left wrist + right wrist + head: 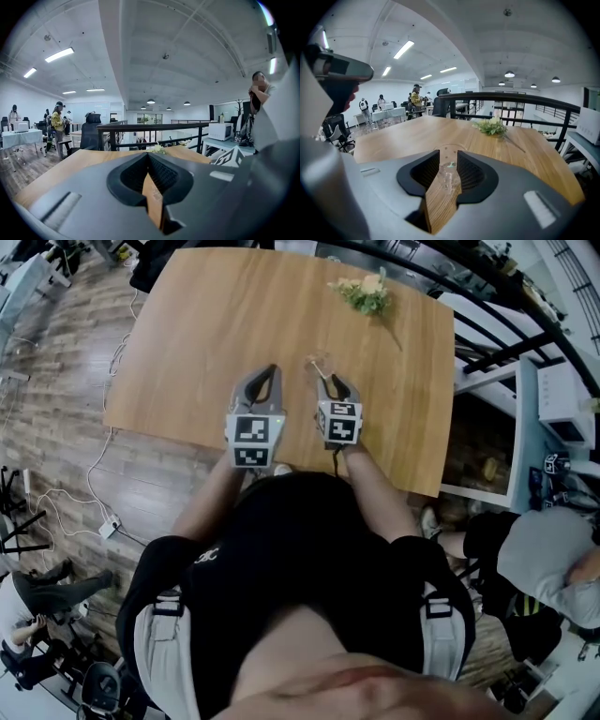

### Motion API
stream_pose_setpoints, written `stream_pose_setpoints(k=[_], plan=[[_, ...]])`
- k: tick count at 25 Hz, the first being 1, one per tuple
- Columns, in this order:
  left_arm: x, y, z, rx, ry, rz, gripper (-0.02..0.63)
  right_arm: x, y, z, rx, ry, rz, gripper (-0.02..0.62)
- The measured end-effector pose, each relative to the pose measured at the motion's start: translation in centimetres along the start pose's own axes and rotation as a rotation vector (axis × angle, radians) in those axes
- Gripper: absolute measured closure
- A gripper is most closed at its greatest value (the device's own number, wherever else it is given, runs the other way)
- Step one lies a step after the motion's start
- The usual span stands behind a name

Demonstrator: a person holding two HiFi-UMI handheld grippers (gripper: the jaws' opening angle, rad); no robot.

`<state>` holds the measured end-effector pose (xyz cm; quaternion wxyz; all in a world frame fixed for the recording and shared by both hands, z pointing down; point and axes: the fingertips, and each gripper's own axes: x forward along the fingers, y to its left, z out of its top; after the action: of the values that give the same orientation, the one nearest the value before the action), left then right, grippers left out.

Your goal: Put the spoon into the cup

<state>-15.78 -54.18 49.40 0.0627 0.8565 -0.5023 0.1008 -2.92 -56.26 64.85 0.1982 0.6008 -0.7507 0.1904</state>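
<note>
Left gripper (pixel 272 369) (pixel 148 155): grey moulded shell with black ribbed pads. The jaws were found closed tip to tip, nothing between them, only wood grain seen below.

Right gripper (pixel 325 379) (pixel 448 152): same build. The jaws were held a narrow slot apart. Through the slot a clear, glossy cup (pixel 447 176) (pixel 319 360) was seen, its round rim showing just past the tips. In the head view it was placed on the table just ahead of this gripper. Contact between pads and cup could not be told. A small green mark was noted within the cup's outline. The spoon could not be made out as a separate thing.

Table (pixel 234 324) (pixel 417 133) (pixel 70 161): rectangular with rounded corners, a smooth light wood top with fine straight grain. Both grippers were kept over its near edge, side by side.

Flowers (pixel 364 292) (pixel 491 126) (pixel 158 149): a pale, leafy sprig was recorded lying at the far side, well apart from the cup.

Room: dark plank floor (pixel 56 381) with white cables (pixel 94 512). A black railing (pixel 511 101) (pixel 154 126) was seen behind the table under a white vaulted ceiling with strip lights. A white microwave (pixel 219 131) was noted on a side counter. Standing people (pixel 57 126) (pixel 416 101) were seen far off, and a seated person (pixel 544 559) beside the table's right end.
</note>
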Motion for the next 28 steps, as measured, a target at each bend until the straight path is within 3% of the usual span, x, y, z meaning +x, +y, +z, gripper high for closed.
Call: stream_pose_setpoints(k=[5,13,17,20,28], plan=[[0.3,-0.4,0.3,0.003,-0.011,-0.010,0.594,-3.2,-0.7,4.2,-0.005,-0.176,-0.045,0.579],[0.7,-2.1,1.0,0.012,-0.029,-0.037,0.594,-10.1,-1.6,11.6,0.001,-0.432,-0.080,0.595],[0.6,-3.2,0.9,0.012,-0.031,-0.048,0.594,-13.2,-1.8,13.4,-0.008,-0.540,-0.085,0.597],[0.5,-3.8,0.7,0.019,-0.033,-0.050,0.594,-14.7,-2.2,13.2,0.002,-0.564,-0.090,0.597],[0.6,-4.5,0.9,0.035,-0.035,-0.050,0.594,-14.7,-2.5,11.5,0.024,-0.505,-0.091,0.598]])
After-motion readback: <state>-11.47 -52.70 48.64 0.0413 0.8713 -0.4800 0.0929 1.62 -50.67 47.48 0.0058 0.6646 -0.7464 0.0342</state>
